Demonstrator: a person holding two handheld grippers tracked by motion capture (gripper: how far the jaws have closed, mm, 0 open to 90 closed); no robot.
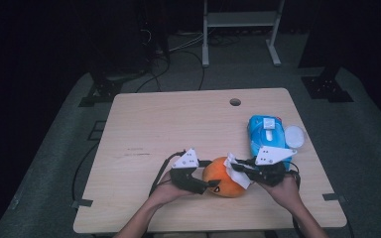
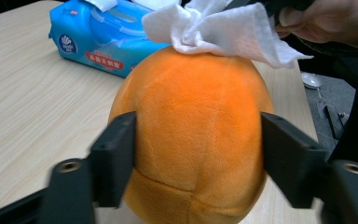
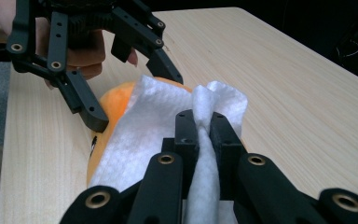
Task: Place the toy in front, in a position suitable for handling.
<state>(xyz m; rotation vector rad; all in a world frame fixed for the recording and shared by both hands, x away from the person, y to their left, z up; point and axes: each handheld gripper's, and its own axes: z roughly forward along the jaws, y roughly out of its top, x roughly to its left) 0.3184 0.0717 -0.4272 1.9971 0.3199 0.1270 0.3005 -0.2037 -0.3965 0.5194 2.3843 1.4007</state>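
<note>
Light wooden bench [image 1: 178,129] with rounded corners and a small round hole [image 1: 235,102] near the far edge.

Round orange plush toy [image 1: 222,177], soft fabric with stitched seams: near the front edge of the bench, slightly right of centre, between the two grippers.

Left gripper [image 1: 201,184], black, held in a hand [image 1: 166,191]: fingers [image 2: 114,156] spread around the plush toy, one pressed against each side.

Right gripper [image 1: 238,167], black with a grey three-cornered plate, held in a hand [image 1: 285,191]: fingers [image 3: 186,135] pressed together, pinching a white crumpled paper wipe [image 3: 158,126].

Wipe draped over the top of the plush toy, touching it.

Blue soft plastic pack of wet wipes [image 1: 267,135], with white flap lid and red label strip: toward the right edge of the bench, just beyond the right gripper.

Small round white translucent lid [image 1: 294,136]: just beside the pack, on its right, close to the right edge.
</note>
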